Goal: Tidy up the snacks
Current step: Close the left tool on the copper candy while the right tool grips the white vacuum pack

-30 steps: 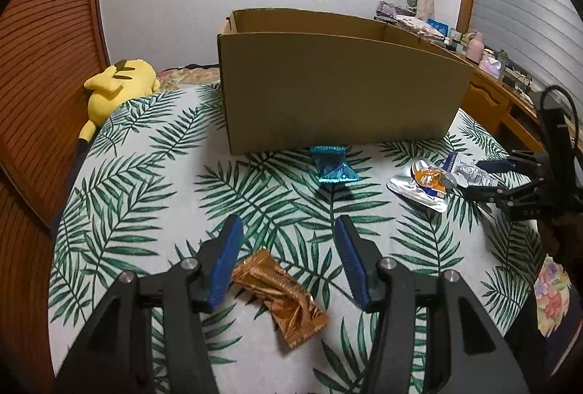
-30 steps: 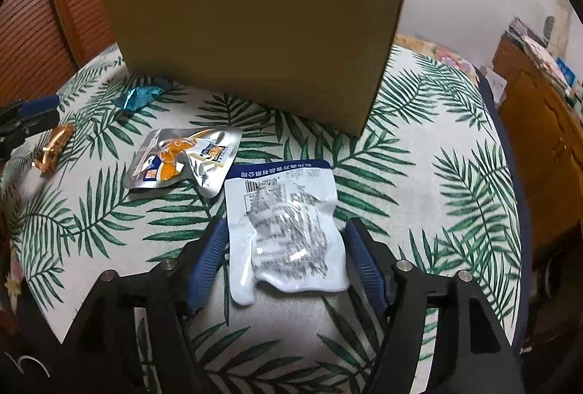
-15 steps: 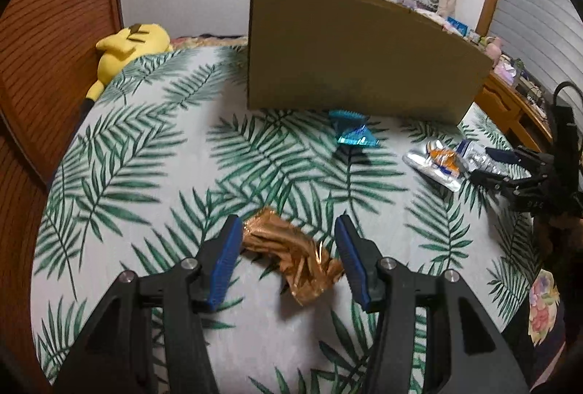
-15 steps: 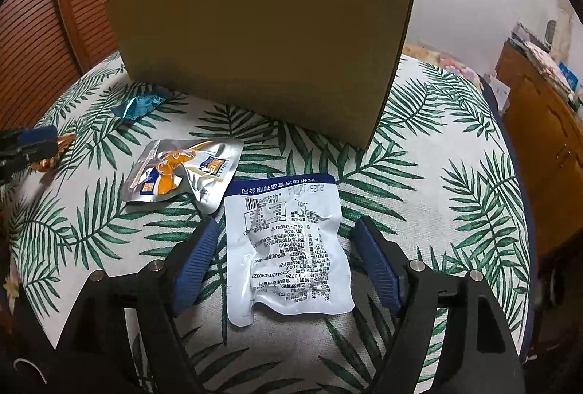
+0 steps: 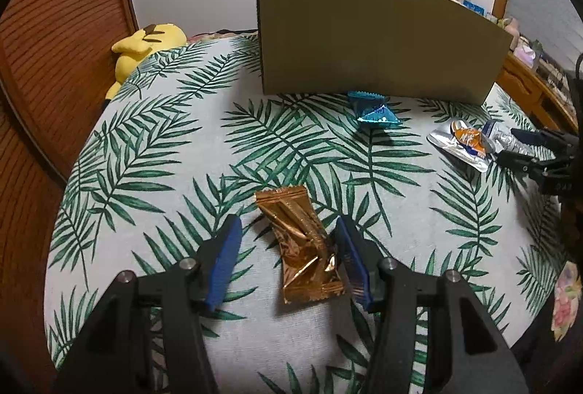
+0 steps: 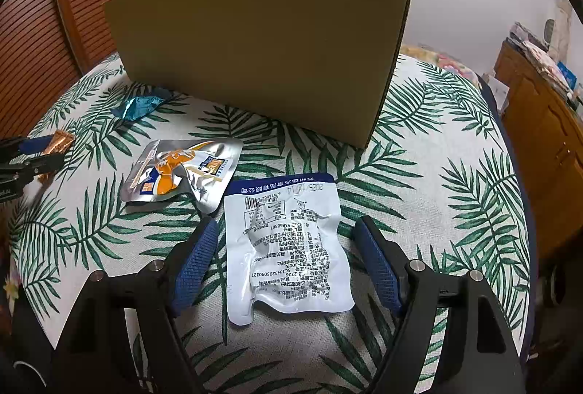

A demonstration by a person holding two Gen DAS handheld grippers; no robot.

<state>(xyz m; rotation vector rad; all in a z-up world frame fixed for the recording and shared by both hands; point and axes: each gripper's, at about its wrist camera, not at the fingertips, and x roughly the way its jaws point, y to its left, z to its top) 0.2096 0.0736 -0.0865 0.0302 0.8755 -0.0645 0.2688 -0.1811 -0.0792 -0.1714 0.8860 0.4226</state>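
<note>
A copper foil snack wrapper [image 5: 302, 244] lies on the leaf-print cloth between the fingers of my left gripper [image 5: 288, 226]. The jaws are opening slightly; the right pad is at the wrapper's edge and the left pad stands clear. My right gripper [image 6: 288, 226] straddles a white and blue pouch [image 6: 288, 241], its jaws opening, with neither pad pressing on it. A silver and orange pouch [image 6: 182, 171] lies just left of that. A blue candy wrapper [image 5: 373, 109] sits at the foot of the upright cardboard box [image 5: 364, 40].
The leaf-print cloth [image 5: 145, 146] covers the whole surface and drops away at its curved edges. A yellow plush toy [image 5: 145, 44] lies at the far left edge. A wooden cabinet [image 6: 546, 146] stands to the right. A slatted wooden wall [image 5: 54, 29] runs along the left.
The left gripper sank and came forward, so the copper wrapper now lies between its fingers. The right gripper's jaws spread wider around the white pouch.
</note>
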